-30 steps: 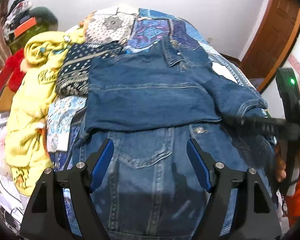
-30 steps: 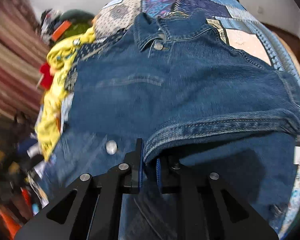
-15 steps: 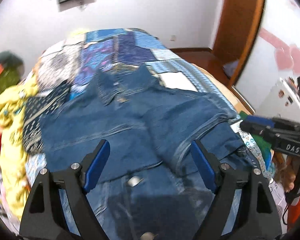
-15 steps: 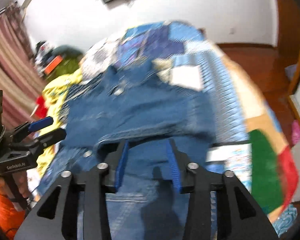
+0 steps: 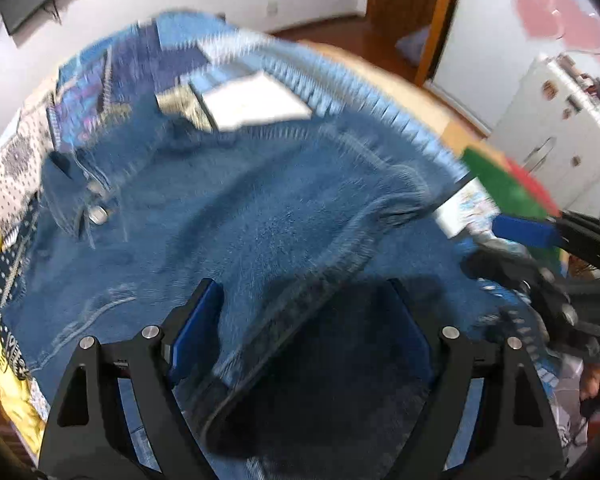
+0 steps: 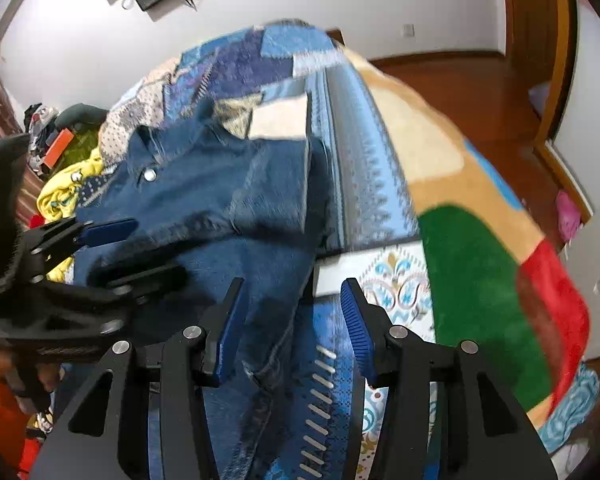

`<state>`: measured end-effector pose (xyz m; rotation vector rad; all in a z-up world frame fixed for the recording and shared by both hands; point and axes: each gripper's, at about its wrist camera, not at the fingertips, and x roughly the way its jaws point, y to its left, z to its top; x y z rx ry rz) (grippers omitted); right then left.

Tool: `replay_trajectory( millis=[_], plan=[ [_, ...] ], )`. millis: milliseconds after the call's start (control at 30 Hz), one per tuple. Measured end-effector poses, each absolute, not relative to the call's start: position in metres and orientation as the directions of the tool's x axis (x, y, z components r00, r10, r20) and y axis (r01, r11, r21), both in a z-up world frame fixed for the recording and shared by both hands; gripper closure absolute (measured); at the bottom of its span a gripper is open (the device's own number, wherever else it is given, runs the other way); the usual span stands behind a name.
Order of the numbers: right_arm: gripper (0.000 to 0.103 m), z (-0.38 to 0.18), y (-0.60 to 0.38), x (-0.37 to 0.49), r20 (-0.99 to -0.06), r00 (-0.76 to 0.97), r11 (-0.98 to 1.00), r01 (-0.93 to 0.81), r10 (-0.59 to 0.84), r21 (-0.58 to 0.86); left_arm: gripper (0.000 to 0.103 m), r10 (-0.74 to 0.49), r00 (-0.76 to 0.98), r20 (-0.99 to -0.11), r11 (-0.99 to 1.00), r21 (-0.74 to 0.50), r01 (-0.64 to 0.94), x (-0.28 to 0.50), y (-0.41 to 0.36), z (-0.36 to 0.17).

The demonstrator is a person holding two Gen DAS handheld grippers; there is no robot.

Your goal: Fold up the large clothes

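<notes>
A blue denim jacket (image 5: 236, 216) lies spread on a patchwork bedspread (image 5: 256, 100), its right sleeve folded across the body. It also shows in the right wrist view (image 6: 204, 188). My left gripper (image 5: 304, 328) is open and empty, just above the jacket's lower part. It appears in the right wrist view (image 6: 100, 252) at the left. My right gripper (image 6: 292, 320) is open and empty over the jacket's right edge. It shows at the right of the left wrist view (image 5: 516, 248).
A yellow garment (image 6: 68, 188) lies left of the jacket. The bedspread's green and red patches (image 6: 480, 280) hang over the bed's right edge. Wooden floor (image 6: 480, 92), a door frame and white cabinets (image 5: 548, 128) lie to the right.
My right gripper has let go of the folded sleeve, opened, and pulled back to the right. My left gripper has swung right across the jacket, staying open.
</notes>
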<state>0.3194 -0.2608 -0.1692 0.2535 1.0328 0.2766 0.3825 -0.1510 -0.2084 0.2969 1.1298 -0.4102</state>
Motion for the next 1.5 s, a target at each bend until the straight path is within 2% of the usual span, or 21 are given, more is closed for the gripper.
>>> replay_trajectory(
  millis=[133,267,367,467,500,533,600,667,800,967,1033,1100,1267,1333,1433,1500],
  plan=[
    [0.059,-0.184,-0.259,0.315,-0.827,0.453,0.94,-0.09,0.333,0.329,0.02,-0.176,0.383,-0.907,0.882,0.028,0.471,0.396,-0.155,-0.218],
    [0.048,-0.191,-0.258,0.313,-0.835,0.455,0.947,-0.072,0.311,0.313,0.021,-0.175,0.393,-0.903,0.88,0.036,0.474,0.41,-0.161,-0.224],
    [0.047,-0.192,-0.257,0.312,-0.836,0.459,0.95,-0.069,0.302,0.305,0.03,-0.17,0.404,-0.899,0.876,0.05,0.479,0.412,-0.164,-0.225],
    [0.047,-0.19,-0.256,0.31,-0.84,0.458,0.954,-0.076,0.29,0.288,0.053,-0.2,0.422,-0.884,0.886,0.021,0.462,0.41,-0.158,-0.215],
    [0.047,-0.19,-0.256,0.311,-0.841,0.456,0.955,-0.077,0.29,0.288,0.072,-0.197,0.444,-0.874,0.897,0.022,0.442,0.409,-0.153,-0.209],
    [0.047,-0.191,-0.256,0.311,-0.842,0.454,0.955,-0.077,0.289,0.286,0.082,-0.204,0.45,-0.869,0.902,0.012,0.432,0.41,-0.148,-0.204],
    [0.047,-0.191,-0.255,0.312,-0.846,0.451,0.957,-0.078,0.285,0.281,0.088,-0.256,0.466,-0.847,0.914,-0.055,0.402,0.411,-0.131,-0.19],
    [0.047,-0.191,-0.253,0.313,-0.85,0.448,0.96,-0.08,0.276,0.269,0.092,-0.254,0.508,-0.823,0.927,-0.057,0.371,0.411,-0.117,-0.176],
    [0.047,-0.19,-0.251,0.314,-0.853,0.448,0.963,-0.08,0.267,0.259,0.094,-0.24,0.595,-0.767,0.955,-0.075,0.288,0.408,-0.075,-0.144],
    [0.047,-0.19,-0.251,0.313,-0.854,0.451,0.964,-0.075,0.262,0.256,0.094,-0.22,0.664,-0.715,0.975,-0.182,0.128,0.388,0.008,-0.125],
    [0.044,-0.19,-0.248,0.313,-0.856,0.448,0.965,-0.079,0.259,0.251,0.094,-0.203,0.654,-0.729,0.973,-0.223,0.053,0.378,0.045,-0.134],
    [0.037,-0.19,-0.245,0.313,-0.855,0.445,0.964,-0.092,0.265,0.251,0.093,-0.182,0.63,-0.755,0.972,-0.236,-0.001,0.37,0.072,-0.149],
    [0.036,-0.189,-0.23,0.312,-0.865,0.447,0.973,-0.122,0.229,0.194,0.088,-0.146,0.524,-0.839,0.969,-0.227,-0.093,0.352,0.107,-0.2],
    [0.036,-0.191,-0.23,0.312,-0.867,0.444,0.974,-0.118,0.226,0.193,0.074,-0.156,0.509,-0.846,0.956,-0.259,-0.137,0.344,0.12,-0.214],
    [0.036,-0.191,-0.232,0.311,-0.87,0.436,0.973,-0.108,0.229,0.202,0.069,-0.215,0.533,-0.818,0.918,-0.356,-0.176,0.33,0.141,-0.225],
    [0.036,-0.191,-0.23,0.311,-0.874,0.436,0.977,-0.108,0.215,0.187,0.062,-0.157,0.541,-0.826,0.931,-0.307,-0.199,0.324,0.146,-0.223]
  ],
)
